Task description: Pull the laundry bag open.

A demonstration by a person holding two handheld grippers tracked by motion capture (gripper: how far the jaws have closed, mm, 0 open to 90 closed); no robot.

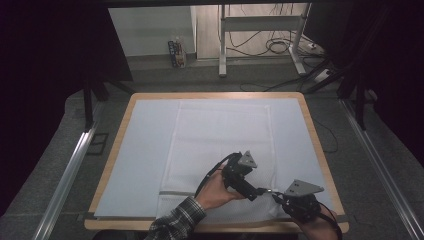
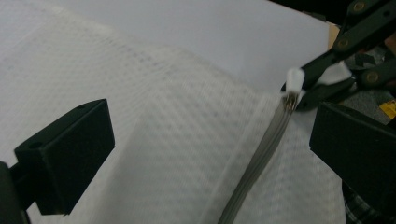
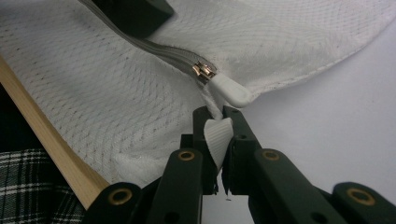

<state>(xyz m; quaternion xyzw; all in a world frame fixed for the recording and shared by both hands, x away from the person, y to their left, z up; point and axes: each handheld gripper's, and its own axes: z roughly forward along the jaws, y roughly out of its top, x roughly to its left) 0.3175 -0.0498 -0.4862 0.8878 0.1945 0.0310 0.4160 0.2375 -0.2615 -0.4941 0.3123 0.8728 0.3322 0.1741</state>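
High view: a white mesh bag (image 1: 220,150) lies flat on a pale sheet (image 1: 145,150) that covers a wooden table (image 1: 314,131). Its grey zipper (image 1: 175,193) runs along the bag's lower edge, in the lower middle of the frame. The left gripper (image 1: 261,190), held by a hand (image 1: 216,192) in a plaid sleeve (image 1: 177,220), sits right of centre near the bottom. The right gripper (image 1: 276,196) enters at the lower right, its tips just beside the left one's.

Left gripper view: the two black jaws stand wide apart at the lower left and right edges, released, with nothing between the pads; the mesh bag (image 2: 187,140) lies beneath them. The zipper (image 2: 261,163) runs diagonally from the bottom centre to the upper right, ending at a white pull tab (image 2: 294,82) beside the tips of the right gripper (image 2: 299,95).

Right gripper view: the right gripper (image 3: 219,126), rising from the bottom centre, is clenched on a fold of white fabric (image 3: 217,140) at the bag's corner. Just above the tips lie the metal slider (image 3: 204,72) and the white pull tab (image 3: 232,91). The table's wooden edge (image 3: 42,140) crosses the lower left.
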